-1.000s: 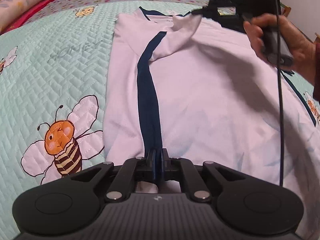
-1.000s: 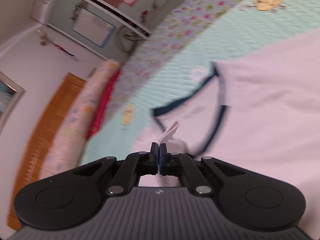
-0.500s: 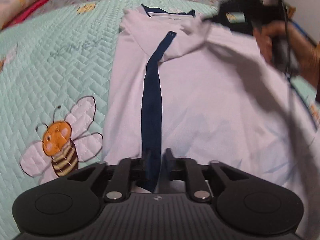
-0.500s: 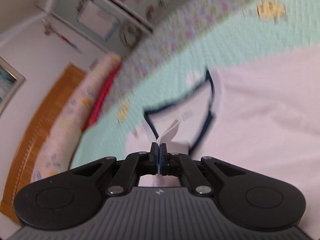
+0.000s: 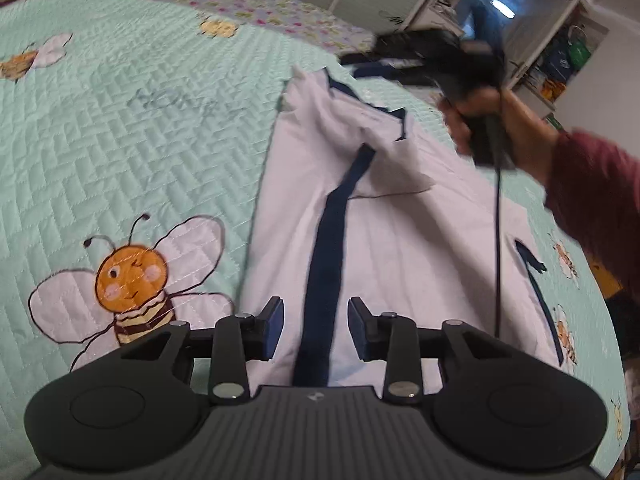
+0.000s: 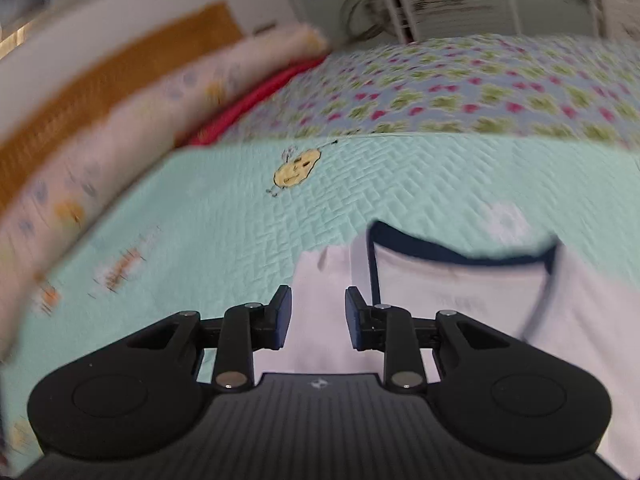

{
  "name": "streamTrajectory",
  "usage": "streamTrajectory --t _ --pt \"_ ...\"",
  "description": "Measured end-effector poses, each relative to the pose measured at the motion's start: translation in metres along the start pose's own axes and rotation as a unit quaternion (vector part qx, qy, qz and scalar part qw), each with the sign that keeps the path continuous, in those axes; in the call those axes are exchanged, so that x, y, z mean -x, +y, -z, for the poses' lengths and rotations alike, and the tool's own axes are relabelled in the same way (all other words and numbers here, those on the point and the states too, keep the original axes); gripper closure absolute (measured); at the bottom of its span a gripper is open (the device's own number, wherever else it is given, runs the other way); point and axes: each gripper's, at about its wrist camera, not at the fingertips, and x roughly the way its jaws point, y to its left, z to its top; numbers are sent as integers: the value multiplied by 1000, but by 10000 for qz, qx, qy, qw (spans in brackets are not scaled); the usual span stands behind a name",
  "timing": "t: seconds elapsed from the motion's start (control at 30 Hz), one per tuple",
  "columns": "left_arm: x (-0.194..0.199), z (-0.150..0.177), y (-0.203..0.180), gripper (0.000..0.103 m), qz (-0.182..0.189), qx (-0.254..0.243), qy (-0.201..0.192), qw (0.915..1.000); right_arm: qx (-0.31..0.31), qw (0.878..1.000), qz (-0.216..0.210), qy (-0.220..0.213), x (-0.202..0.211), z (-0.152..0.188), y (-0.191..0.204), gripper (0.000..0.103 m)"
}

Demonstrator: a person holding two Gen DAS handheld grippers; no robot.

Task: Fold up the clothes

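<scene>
A white shirt [image 5: 400, 248] with navy trim lies on the mint quilted bedspread [image 5: 120, 140], its side folded inward so a navy stripe [image 5: 328, 264] runs down the middle. My left gripper [image 5: 316, 328] is open, its fingers either side of the stripe at the shirt's near end. My right gripper [image 6: 318, 316] is open just above the shirt's shoulder beside the navy collar [image 6: 460, 252]. In the left wrist view the right gripper [image 5: 432, 64] is held in a hand above the collar end.
A bee picture [image 5: 132, 276] is printed on the bedspread left of the shirt. A floral blanket [image 6: 460, 92] and a long pillow [image 6: 120, 140] lie along the far side. Shelves [image 5: 540, 20] stand beyond the bed.
Both grippers have opened and let go of the shirt. The folded side now lies flat. The right gripper has lifted away from the collar end.
</scene>
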Motion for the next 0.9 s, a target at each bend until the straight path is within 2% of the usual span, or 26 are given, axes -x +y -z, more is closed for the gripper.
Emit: streamTrajectory --t 0.17,0.3,0.47,0.6,0.7,0.83,0.9 --pt "-8 2 18 66 3 204 161 9997 547 9968 -109 574 -63 -26 13 70" --pt "-11 2 30 66 157 315 209 9992 598 9928 -131 1030 -88 -32 6 65" --pt "-14 4 32 66 251 234 218 9992 435 9841 -569 1626 -107 -42 -6 64" --pt "-16 3 37 66 330 278 222 9988 529 9692 -899 2230 -119 -48 -6 64" --pt "-17 3 40 66 377 349 226 9984 390 9569 -1317 2559 -123 -51 -6 64" --pt "-18 2 41 66 412 377 220 9982 71 9438 -1789 2778 -133 -53 -7 63" --pt "-17 2 42 65 431 395 198 9981 -74 9431 -1859 2758 -137 -54 -10 63"
